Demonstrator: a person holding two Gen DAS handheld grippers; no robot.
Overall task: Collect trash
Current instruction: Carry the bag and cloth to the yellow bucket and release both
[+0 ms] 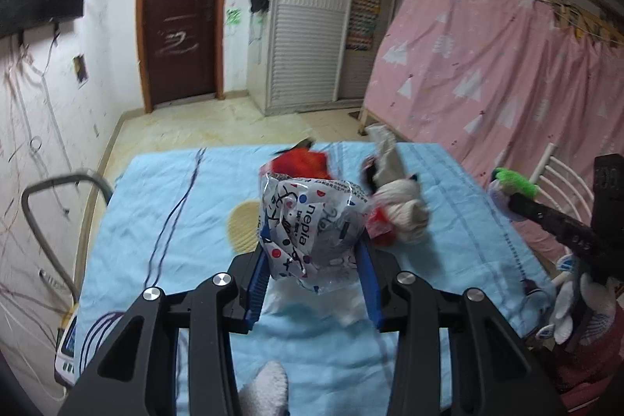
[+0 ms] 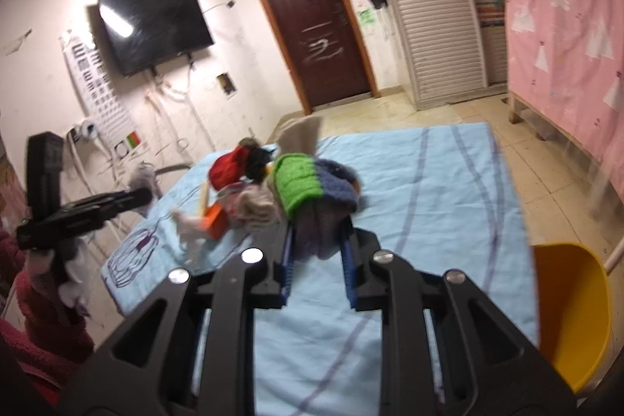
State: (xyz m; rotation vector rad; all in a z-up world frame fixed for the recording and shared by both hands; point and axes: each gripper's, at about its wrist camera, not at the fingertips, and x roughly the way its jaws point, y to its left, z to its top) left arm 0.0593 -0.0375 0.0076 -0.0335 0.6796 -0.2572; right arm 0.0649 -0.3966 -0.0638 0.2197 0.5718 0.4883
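A crumpled clear plastic wrapper [image 1: 312, 221] with coloured dots and print sits between the blue pads [image 1: 259, 283] of my left gripper [image 1: 314, 252], which is shut on it just above the light blue tablecloth [image 1: 175, 221]. Behind it lie a red item [image 1: 308, 162] and a cream cloth [image 1: 405, 209]. In the right wrist view my right gripper [image 2: 318, 252] is shut on a fuzzy green, blue and grey cloth [image 2: 312, 190]. To its left a pile holds a red item [image 2: 228, 168], an orange box [image 2: 212, 221] and a cream cloth [image 2: 253, 205]. The left gripper [image 2: 146, 195] shows at far left.
A yellow plastic tub [image 2: 569, 314] stands off the table's right front corner. A white chair [image 1: 561, 174] and a pink curtain [image 1: 487, 65] are on the right, a grey metal frame [image 1: 58, 190] on the left. A person's red sleeve [image 2: 46, 318] holds the left gripper.
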